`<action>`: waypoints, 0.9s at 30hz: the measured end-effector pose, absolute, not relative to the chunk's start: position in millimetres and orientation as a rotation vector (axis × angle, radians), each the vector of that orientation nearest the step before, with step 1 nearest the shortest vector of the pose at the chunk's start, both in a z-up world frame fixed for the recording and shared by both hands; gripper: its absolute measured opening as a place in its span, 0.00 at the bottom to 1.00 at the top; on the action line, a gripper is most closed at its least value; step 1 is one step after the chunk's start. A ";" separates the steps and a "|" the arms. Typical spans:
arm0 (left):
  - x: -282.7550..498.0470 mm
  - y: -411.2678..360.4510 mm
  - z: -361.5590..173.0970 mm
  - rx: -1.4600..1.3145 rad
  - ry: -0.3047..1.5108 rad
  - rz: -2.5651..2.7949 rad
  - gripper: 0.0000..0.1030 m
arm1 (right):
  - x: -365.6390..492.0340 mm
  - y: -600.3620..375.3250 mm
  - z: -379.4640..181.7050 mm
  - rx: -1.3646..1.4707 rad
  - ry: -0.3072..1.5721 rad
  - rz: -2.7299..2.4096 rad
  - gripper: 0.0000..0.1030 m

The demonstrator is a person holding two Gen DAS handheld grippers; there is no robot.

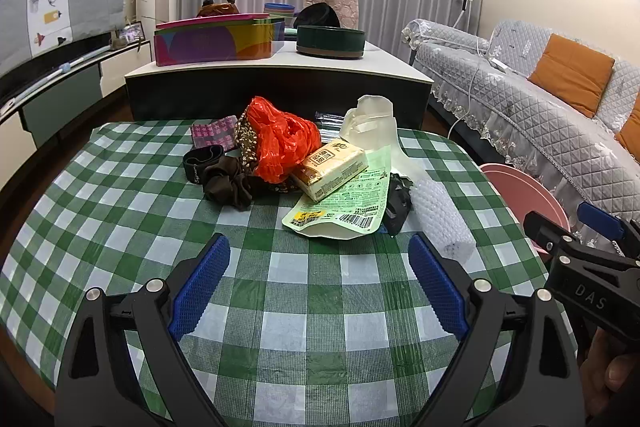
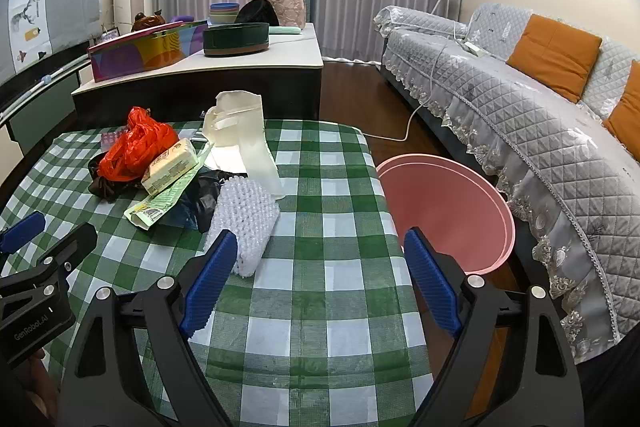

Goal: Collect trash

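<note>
A heap of trash lies on the green checked table: a red plastic bag, a yellow tissue pack, a green snack wrapper, white crumpled paper, a roll of bubble wrap and dark cloth scrunchies. My left gripper is open over bare cloth in front of the heap. My right gripper is open too, its left finger just in front of the bubble wrap. A pink bin stands off the table's right edge.
Behind the table is a low cabinet with a colourful box and a dark round tin. A grey quilted sofa with orange cushions runs along the right. A white cable crosses the wooden floor.
</note>
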State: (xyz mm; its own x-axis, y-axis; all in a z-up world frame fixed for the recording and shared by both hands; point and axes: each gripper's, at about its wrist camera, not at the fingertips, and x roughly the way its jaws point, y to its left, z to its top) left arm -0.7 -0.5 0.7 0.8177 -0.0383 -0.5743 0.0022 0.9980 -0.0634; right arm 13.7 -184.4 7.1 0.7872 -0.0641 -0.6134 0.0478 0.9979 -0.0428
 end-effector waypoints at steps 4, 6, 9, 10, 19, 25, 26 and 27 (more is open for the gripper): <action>-0.4 -0.7 2.1 -0.064 0.612 -0.021 0.85 | 14.6 -182.2 7.5 -0.020 0.664 -0.054 0.79; -0.4 -0.1 2.9 -0.068 0.612 -0.020 0.85 | 15.6 -180.4 7.4 -0.018 0.666 -0.051 0.79; 0.4 0.1 2.8 -0.068 0.613 -0.021 0.85 | 14.6 -180.9 5.8 -0.018 0.667 -0.046 0.79; 0.7 -0.3 3.0 -0.069 0.613 -0.021 0.85 | 15.1 -180.9 5.5 -0.017 0.668 -0.045 0.79; 3.2 -1.0 5.1 -0.084 0.614 -0.016 0.77 | 20.3 -181.6 1.8 0.012 0.687 -0.025 0.73; 10.1 0.6 13.9 -0.076 0.582 0.003 0.62 | 31.6 -182.1 -0.5 0.056 0.704 0.003 0.61; 12.4 1.5 15.2 -0.074 0.578 0.007 0.59 | 33.7 -182.1 -1.0 0.059 0.706 0.009 0.58; 15.6 2.1 16.5 -0.072 0.573 0.014 0.58 | 36.0 -181.4 -1.7 0.061 0.708 0.016 0.57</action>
State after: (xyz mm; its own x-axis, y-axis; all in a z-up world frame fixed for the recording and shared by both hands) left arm 15.6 2.1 16.5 0.8403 -0.0072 -0.5421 -0.0332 0.9974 -0.0646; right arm 36.0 -181.4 -1.7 0.7597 0.0355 -0.6494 0.0061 0.9981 0.0617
